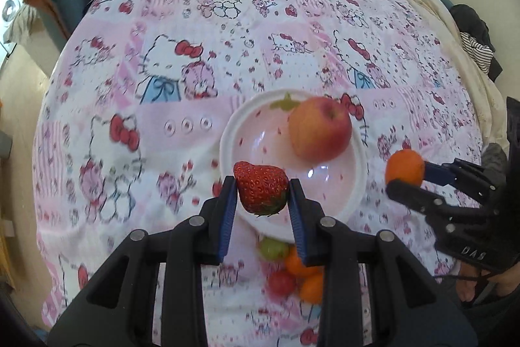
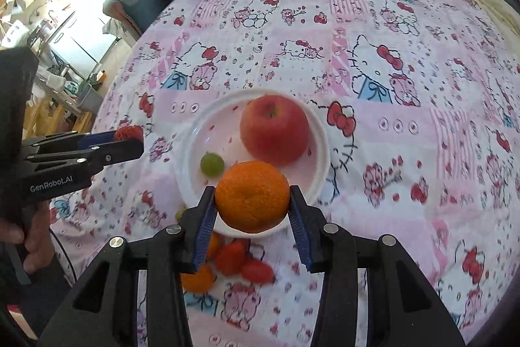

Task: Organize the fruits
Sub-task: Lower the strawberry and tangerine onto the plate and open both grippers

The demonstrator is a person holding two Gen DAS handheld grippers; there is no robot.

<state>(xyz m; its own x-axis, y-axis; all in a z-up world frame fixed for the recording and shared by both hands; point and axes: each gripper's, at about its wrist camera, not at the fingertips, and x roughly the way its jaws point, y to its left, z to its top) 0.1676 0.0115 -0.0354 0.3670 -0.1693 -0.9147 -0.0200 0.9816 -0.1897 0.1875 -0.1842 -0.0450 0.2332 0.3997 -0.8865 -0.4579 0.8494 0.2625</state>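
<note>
left tool [image 1: 261, 194] grips a strawberry [image 1: 261, 191]; right tool [image 2: 253, 200] grips an orange [image 2: 252, 200]; apple [image 2: 274, 129] on plate [image 2: 188, 158].

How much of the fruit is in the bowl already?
Done: an apple and a green grape sit in the white bowl. In hand: the left gripper holds a strawberry, the right gripper an orange. Left: a small pile of fruit lies on the sheet beside the bowl.
</note>
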